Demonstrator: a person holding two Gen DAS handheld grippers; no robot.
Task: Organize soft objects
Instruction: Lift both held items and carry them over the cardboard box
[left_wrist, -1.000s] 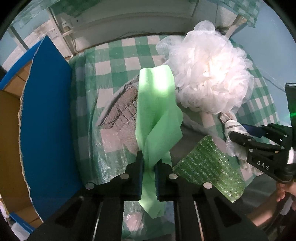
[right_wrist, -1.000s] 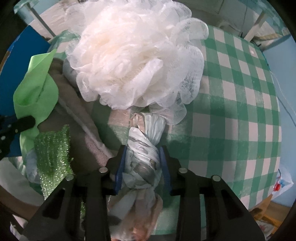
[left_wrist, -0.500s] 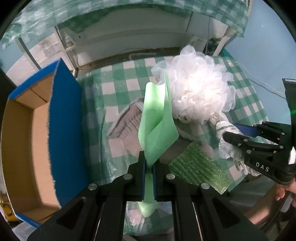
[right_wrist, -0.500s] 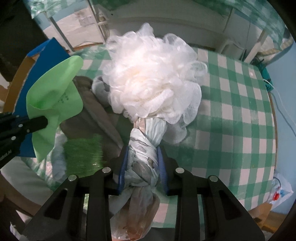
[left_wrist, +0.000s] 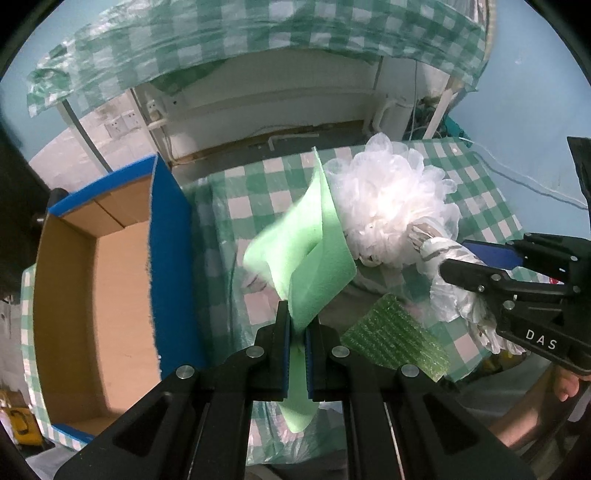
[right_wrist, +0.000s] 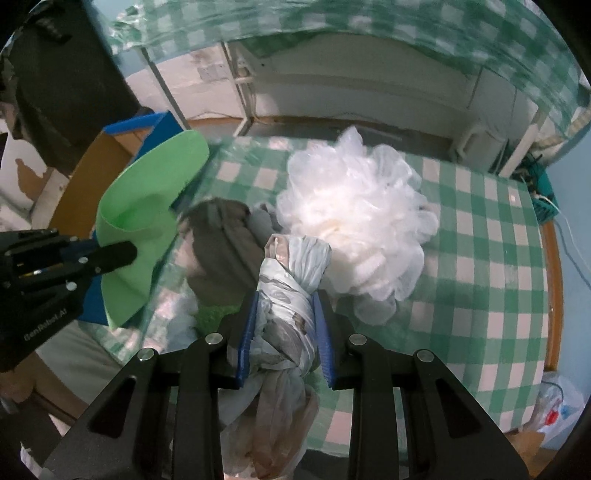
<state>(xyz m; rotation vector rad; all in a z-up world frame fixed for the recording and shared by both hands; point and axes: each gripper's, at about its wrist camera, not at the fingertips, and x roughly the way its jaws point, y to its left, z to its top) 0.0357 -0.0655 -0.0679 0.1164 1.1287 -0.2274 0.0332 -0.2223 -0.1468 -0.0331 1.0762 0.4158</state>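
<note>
My left gripper (left_wrist: 296, 334) pinches the green foam sheet (left_wrist: 314, 254) by its lower edge, clear of the counter (right_wrist: 480, 229), beside the open box (left_wrist: 92, 295); my right gripper (right_wrist: 284, 332) clamps the knotted plastic bag (right_wrist: 288, 295), dangling the mesh pouf (right_wrist: 354, 221).

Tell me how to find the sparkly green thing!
Find the green-checked table beside the blue box. At its near edge, below the white puff, lies the sparkly green scrubber. It glitters and lies flat; the plain green sheet doesn't.

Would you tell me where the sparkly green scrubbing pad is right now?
In the left wrist view the scrubbing pad lies on the checked tablecloth, just right of the left gripper, below the white mesh pouf.
</note>
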